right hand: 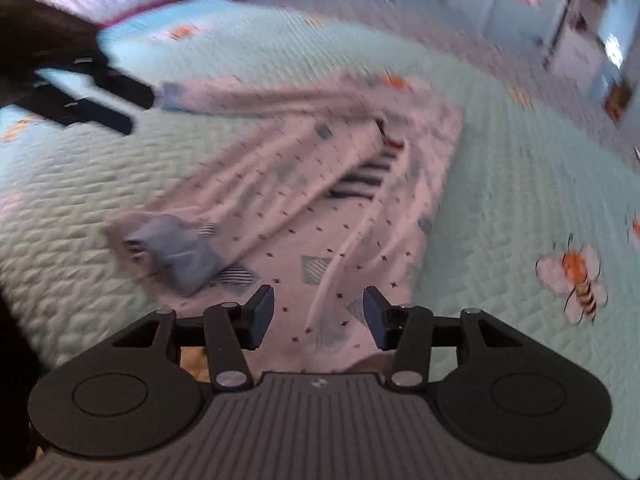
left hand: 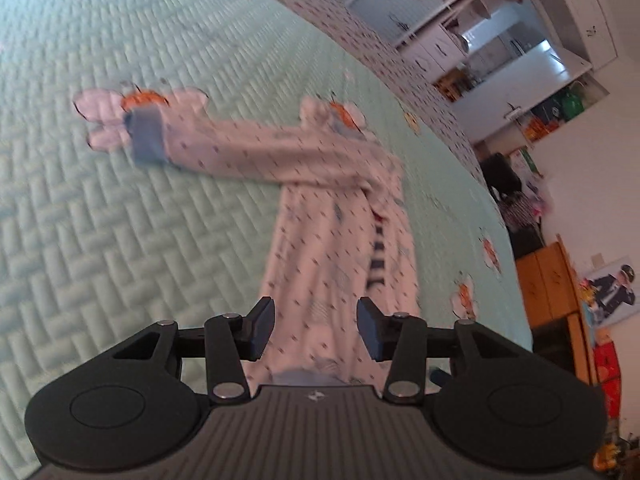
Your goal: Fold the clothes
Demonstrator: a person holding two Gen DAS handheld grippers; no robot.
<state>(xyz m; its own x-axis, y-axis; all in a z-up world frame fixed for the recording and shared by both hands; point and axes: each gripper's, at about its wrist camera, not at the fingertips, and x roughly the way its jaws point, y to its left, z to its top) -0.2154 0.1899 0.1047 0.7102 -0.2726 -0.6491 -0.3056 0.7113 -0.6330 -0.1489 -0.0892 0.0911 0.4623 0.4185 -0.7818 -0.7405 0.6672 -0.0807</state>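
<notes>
Writing is nowhere readable here; the only mark is a small pale emblem on each gripper's ribbed housing, too tiny to make out. The garment (left hand: 332,216) is lying on the mint quilted bedspread (left hand: 120,240), a pale pink top sprinkled with small dark specks and striped patches, with a navy-and-white striped band (left hand: 378,256) showing along its opening. One long sleeve is stretching out to the left, ending in a blue cuff (left hand: 146,136) that is resting beside an embroidered bee. The left gripper (left hand: 316,330) is hovering over the near hem, jaws spread apart and gripping nothing. The right gripper (right hand: 319,316) is hanging above the near edge of the garment (right hand: 304,200) too, its fingers parted and empty; that view is blurring heavily. Another blue cuff (right hand: 176,258) is lying folded near its left finger.
</notes>
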